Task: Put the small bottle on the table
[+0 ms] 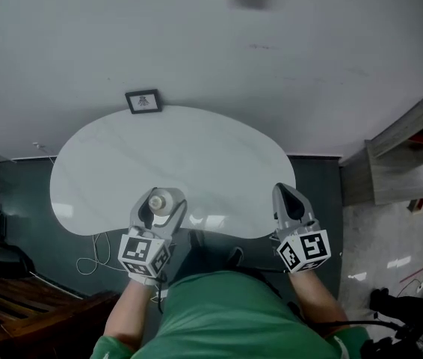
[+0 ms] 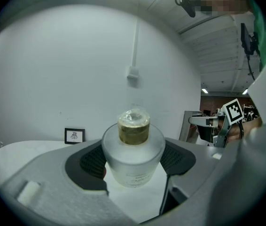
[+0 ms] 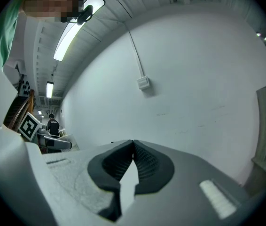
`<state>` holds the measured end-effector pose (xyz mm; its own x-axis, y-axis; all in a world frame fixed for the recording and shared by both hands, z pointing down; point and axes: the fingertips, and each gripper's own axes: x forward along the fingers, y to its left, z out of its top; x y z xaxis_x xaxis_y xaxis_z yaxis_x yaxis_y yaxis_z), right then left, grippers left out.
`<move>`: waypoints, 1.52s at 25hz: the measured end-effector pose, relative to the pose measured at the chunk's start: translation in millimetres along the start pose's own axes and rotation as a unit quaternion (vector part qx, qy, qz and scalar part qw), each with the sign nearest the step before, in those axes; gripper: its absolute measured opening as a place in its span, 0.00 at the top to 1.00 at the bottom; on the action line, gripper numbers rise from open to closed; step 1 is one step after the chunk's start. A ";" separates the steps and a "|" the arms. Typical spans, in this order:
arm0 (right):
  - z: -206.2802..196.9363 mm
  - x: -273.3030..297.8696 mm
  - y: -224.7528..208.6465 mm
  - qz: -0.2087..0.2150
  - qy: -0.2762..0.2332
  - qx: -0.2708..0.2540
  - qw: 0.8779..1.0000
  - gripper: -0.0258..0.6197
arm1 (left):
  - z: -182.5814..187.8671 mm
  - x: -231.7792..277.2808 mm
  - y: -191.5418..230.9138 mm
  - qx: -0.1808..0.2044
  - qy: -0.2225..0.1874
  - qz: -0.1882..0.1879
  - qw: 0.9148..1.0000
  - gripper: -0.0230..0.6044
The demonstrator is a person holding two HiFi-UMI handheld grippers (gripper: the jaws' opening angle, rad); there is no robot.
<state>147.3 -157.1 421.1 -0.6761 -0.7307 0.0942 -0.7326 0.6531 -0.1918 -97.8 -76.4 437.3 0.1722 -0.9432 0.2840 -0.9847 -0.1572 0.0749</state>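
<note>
A small frosted bottle (image 2: 133, 157) with a gold cap (image 2: 134, 128) stands upright between the dark pads of my left gripper (image 2: 133, 161), which is shut on its body. In the head view the bottle (image 1: 159, 200) and left gripper (image 1: 158, 209) are over the near edge of the white kidney-shaped table (image 1: 196, 148). Whether the bottle's base touches the tabletop I cannot tell. My right gripper (image 1: 286, 194) hangs at the table's near right edge. Its pads meet at the tips, and the right gripper (image 3: 133, 144) holds nothing.
A small framed picture (image 1: 143, 101) leans against the white wall at the table's far edge. A grey shelf unit (image 1: 402, 155) stands to the right. Cables (image 1: 96, 260) lie on the dark floor at the left, by a wooden bench (image 1: 25, 305).
</note>
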 end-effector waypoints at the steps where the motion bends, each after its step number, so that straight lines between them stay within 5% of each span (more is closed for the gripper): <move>1: -0.2 2.1 -2.5 -0.005 0.001 0.000 1.000 0.96 | -0.3 6.5 1.7 0.000 0.002 -0.005 1.000 0.42; 17: 5.8 29.1 -18.3 -0.123 0.006 -0.001 0.992 0.96 | 1.8 111.2 45.3 0.051 0.026 -0.108 0.992 0.42; 38: -11.2 -10.7 -22.1 -0.272 0.049 0.004 0.961 0.96 | -83.5 271.4 75.2 0.098 0.110 -0.181 0.973 0.42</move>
<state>169.8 -161.6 435.3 -0.1968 -0.9412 0.2748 -0.9796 0.1773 -0.0943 -123.0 -319.8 599.8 0.4878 -0.7341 0.4723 -0.8415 -0.5394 0.0308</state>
